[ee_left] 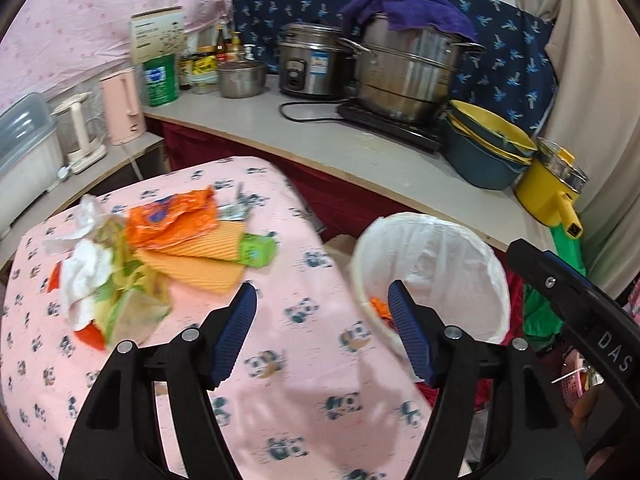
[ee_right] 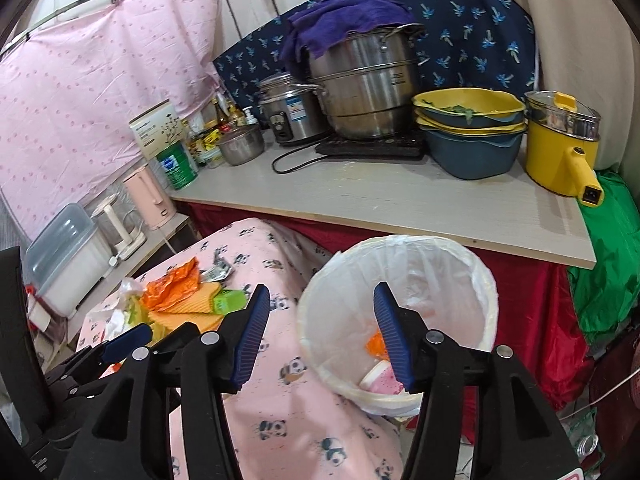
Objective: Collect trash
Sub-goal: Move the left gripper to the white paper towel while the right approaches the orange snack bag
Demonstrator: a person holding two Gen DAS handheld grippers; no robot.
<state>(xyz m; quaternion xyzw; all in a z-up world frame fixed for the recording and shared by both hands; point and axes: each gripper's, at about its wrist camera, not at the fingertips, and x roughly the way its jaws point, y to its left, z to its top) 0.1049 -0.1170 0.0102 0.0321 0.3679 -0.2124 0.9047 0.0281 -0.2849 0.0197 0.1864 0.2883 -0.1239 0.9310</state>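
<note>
A pile of trash lies on the pink panda tablecloth [ee_left: 304, 360]: an orange wrapper [ee_left: 172, 220], orange corrugated card [ee_left: 204, 260], a green packet [ee_left: 258, 250], white tissue [ee_left: 86, 268] and greenish-yellow scraps [ee_left: 132, 300]. A white-lined bin [ee_left: 436, 272] stands to the table's right, with orange and pink trash inside [ee_right: 378, 360]. My left gripper [ee_left: 322, 296] is open and empty above the table, right of the pile. My right gripper [ee_right: 320, 300] is open and empty over the bin's near rim [ee_right: 400, 396]. The pile shows at left in the right wrist view [ee_right: 180, 296].
A counter [ee_right: 400, 196] behind holds a large steel pot [ee_right: 364, 92], rice cooker [ee_right: 288, 114], stacked yellow and blue bowls [ee_right: 472, 132], a yellow electric pot [ee_right: 560, 148] and jars. A lower shelf at left carries a pink kettle [ee_left: 122, 106] and plastic box [ee_left: 24, 152].
</note>
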